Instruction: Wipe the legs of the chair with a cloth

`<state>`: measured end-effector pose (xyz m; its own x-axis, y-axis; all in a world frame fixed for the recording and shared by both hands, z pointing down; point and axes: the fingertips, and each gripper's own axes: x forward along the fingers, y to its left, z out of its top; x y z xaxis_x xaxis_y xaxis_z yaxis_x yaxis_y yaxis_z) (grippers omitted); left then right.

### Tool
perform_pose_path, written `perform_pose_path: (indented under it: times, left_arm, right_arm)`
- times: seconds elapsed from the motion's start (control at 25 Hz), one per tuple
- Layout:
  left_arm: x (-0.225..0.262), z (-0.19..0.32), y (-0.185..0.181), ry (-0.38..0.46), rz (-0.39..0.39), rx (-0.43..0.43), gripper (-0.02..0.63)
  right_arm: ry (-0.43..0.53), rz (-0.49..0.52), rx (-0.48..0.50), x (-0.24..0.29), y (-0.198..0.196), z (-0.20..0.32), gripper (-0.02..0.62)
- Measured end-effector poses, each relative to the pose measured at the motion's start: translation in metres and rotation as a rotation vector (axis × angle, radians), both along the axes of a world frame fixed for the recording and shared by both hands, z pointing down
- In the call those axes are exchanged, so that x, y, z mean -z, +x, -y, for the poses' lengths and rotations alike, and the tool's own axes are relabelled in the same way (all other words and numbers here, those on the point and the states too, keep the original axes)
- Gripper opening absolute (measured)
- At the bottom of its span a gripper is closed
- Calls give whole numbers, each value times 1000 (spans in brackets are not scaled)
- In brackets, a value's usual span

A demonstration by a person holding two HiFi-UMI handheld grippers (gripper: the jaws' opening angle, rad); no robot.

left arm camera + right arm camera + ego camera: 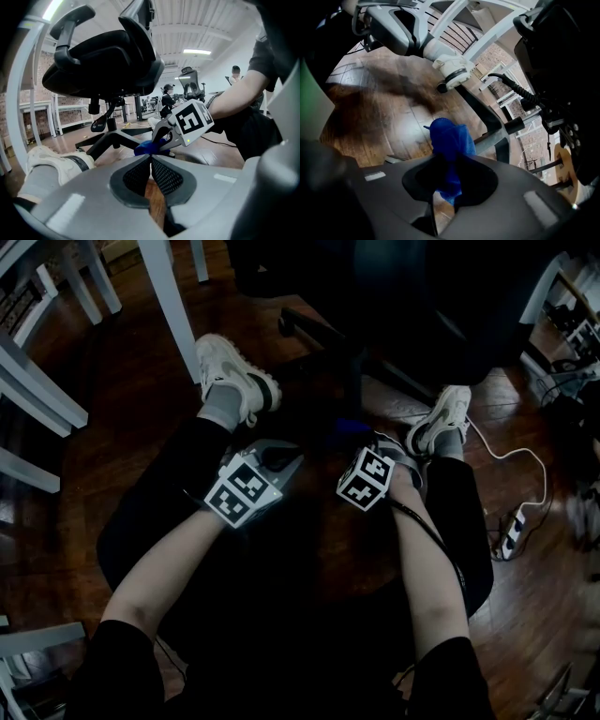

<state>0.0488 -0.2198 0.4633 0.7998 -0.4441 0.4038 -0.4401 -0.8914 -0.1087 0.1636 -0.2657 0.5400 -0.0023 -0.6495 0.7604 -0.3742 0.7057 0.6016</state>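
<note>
A black office chair [105,61] stands in front of me, and its dark star base [112,138] spreads over the wood floor. In the right gripper view one base leg [490,119] runs just behind a bunched blue cloth [450,140]. My right gripper [447,164] is shut on that cloth. The left gripper view shows the right gripper [180,129] holding the cloth [147,147] low beside the base; whether cloth and leg touch I cannot tell. My left gripper [151,171] is shut with nothing in it and sits left of the right one [361,451].
My two white shoes [234,371] [445,413] rest on the floor on either side of the base. White table legs [169,296] stand at the left. A white cable and power strip [511,531] lie at the right.
</note>
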Motion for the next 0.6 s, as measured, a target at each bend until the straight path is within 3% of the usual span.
perform_pose_path:
  times: [0.12,0.6]
  left_arm:
    - [-2,-5,0,16,19,-24,5]
    - [2,-15,-12,-17,-50,3,5]
  right_arm:
    - [-5,10,-4,-2,-2,-12,84]
    - [8,23,-9,-9,-8,-53,84]
